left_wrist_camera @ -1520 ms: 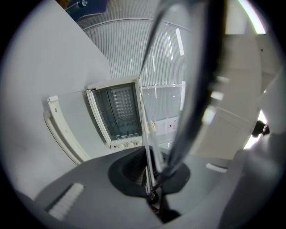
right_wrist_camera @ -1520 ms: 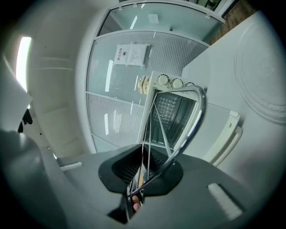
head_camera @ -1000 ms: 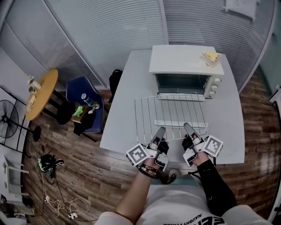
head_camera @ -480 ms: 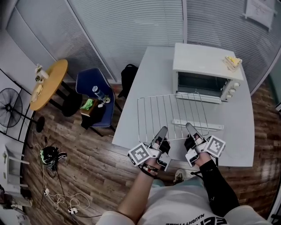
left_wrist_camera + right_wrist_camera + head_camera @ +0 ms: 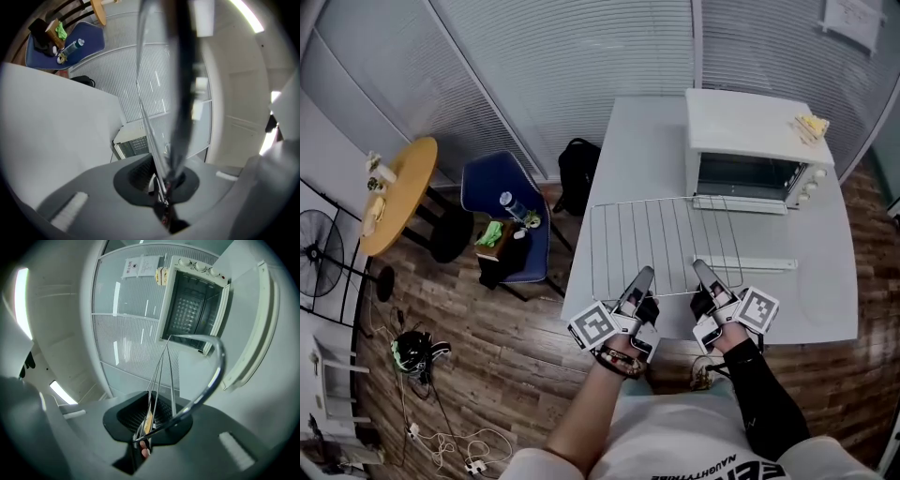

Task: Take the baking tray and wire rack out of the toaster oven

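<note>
Left gripper (image 5: 640, 275): jaws clenched on the near edge of the wire rack (image 5: 661, 239). Right gripper (image 5: 701, 268): jaws likewise clamped on that edge. The rack lies level above the grey table (image 5: 628, 159), at 7 o'clock from the open toaster oven (image 5: 755, 131).

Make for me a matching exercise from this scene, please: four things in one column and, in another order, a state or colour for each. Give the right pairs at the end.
Things:
1. wire rack
2. toaster oven
3. blue chair
4. round table

States:
A. its door is open
B. a bottle lies on it
C. held at its near edge by the left gripper and the right gripper
D. has a yellow top

Pairs: 1-C, 2-A, 3-B, 4-D
</note>
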